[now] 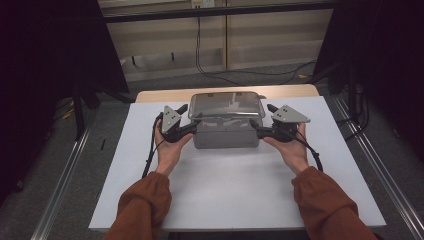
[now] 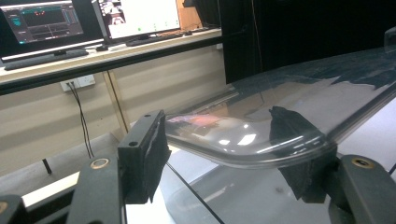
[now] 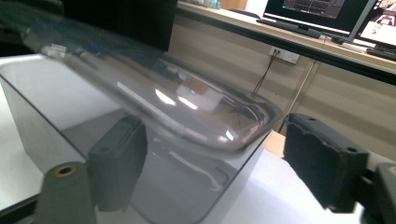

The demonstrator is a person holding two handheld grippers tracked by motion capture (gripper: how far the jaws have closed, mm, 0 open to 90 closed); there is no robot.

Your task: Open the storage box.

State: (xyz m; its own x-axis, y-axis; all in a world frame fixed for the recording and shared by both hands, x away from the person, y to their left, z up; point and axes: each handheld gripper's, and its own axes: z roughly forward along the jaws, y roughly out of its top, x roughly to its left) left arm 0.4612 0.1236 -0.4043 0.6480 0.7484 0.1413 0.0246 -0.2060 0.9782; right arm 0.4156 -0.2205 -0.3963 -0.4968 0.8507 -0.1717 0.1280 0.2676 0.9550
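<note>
A grey box [image 1: 226, 134] with a clear lid [image 1: 226, 106] sits at the centre of the high view, on the far half of the white table [image 1: 235, 195], its long axis running left to right across the frame and the lid facing up. The left gripper [image 1: 186, 125] meets the box's left end and the right gripper [image 1: 264, 125] its right end, each held by 1 hand. In the left gripper view the 2 jaws stand apart, spread around the lid's rounded rim [image 2: 261, 154]; released, not pinching. In the right gripper view the jaws likewise gape around the lid's corner [image 3: 219, 126], with the right pad [image 3: 322, 163] well clear of it.
</note>
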